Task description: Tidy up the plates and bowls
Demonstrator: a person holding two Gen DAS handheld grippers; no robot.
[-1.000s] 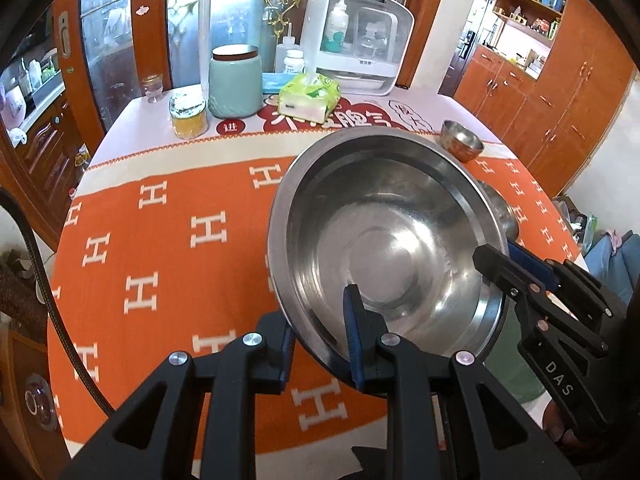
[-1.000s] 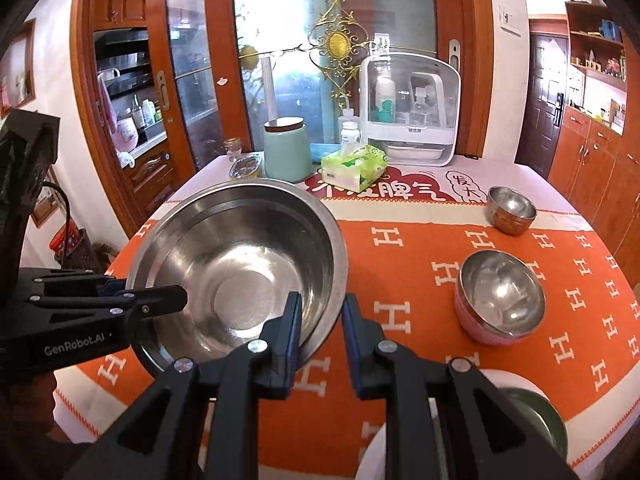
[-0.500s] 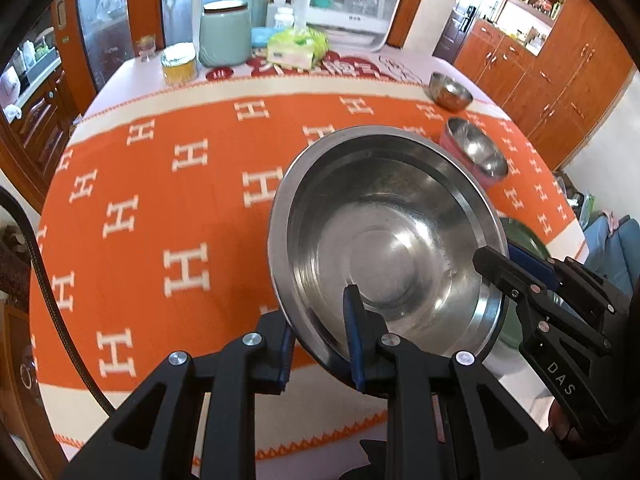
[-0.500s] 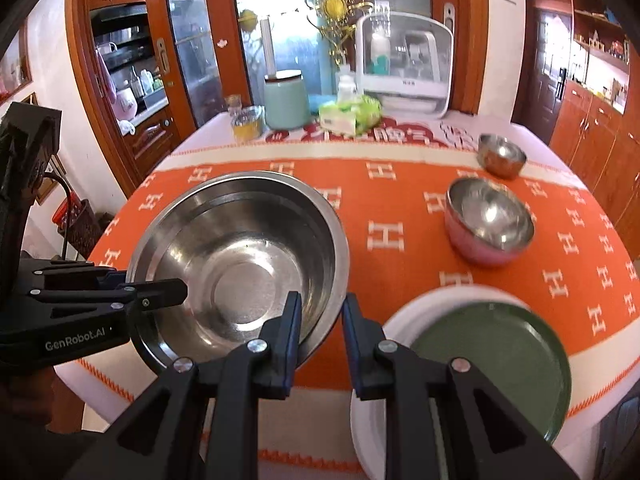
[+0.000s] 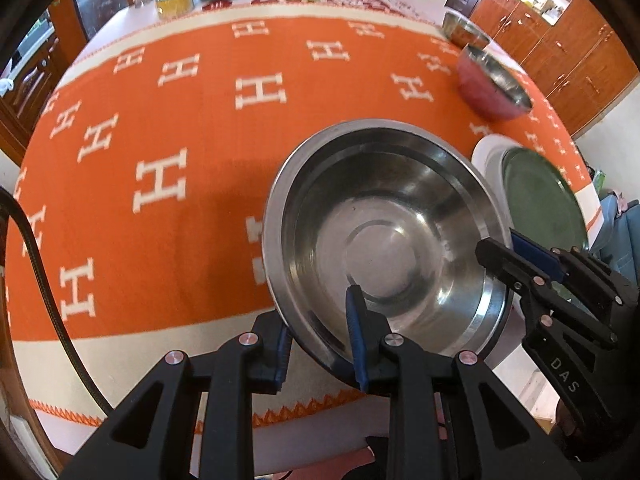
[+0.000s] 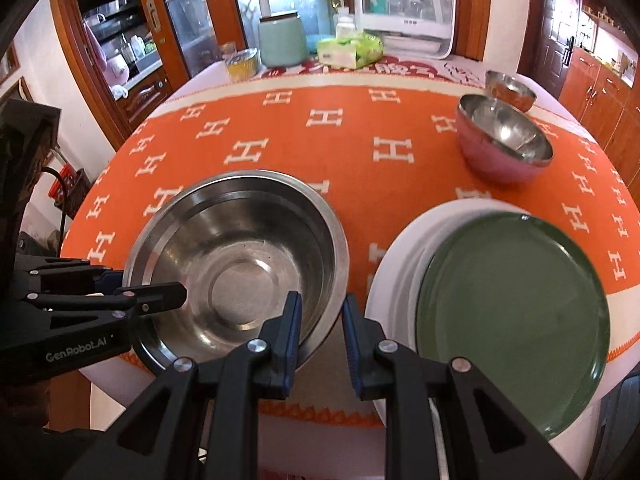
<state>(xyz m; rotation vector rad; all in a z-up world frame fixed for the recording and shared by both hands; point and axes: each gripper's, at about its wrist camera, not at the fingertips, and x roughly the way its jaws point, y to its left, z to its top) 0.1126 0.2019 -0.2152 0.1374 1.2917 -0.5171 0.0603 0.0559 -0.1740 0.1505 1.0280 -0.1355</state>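
A large steel bowl [image 5: 384,232] [image 6: 240,248] hangs low over the near edge of the orange tablecloth. I hold it from two sides. My left gripper [image 5: 318,332] [image 6: 160,292] is shut on its rim, one finger inside and one outside. My right gripper [image 6: 322,308] [image 5: 516,256] is shut on the opposite rim in the same way. To the right lies a green plate [image 6: 508,312] [image 5: 544,200] on a white plate [image 6: 396,248]. Farther back stand a pink-sided steel bowl [image 6: 500,144] [image 5: 492,84] and a small steel bowl [image 6: 510,88].
At the table's far end stand a teal jar [image 6: 280,44], a tissue pack [image 6: 348,50], a white box appliance [image 6: 404,8] and a yellow jar [image 6: 240,64]. Wooden cabinets [image 6: 600,92] line the right side. The orange cloth [image 6: 320,152] covers the table's middle.
Both grippers have come down and tilted downward with the steel bowl held between them, toward the table's near edge. The stacked plates have come into view on the right.
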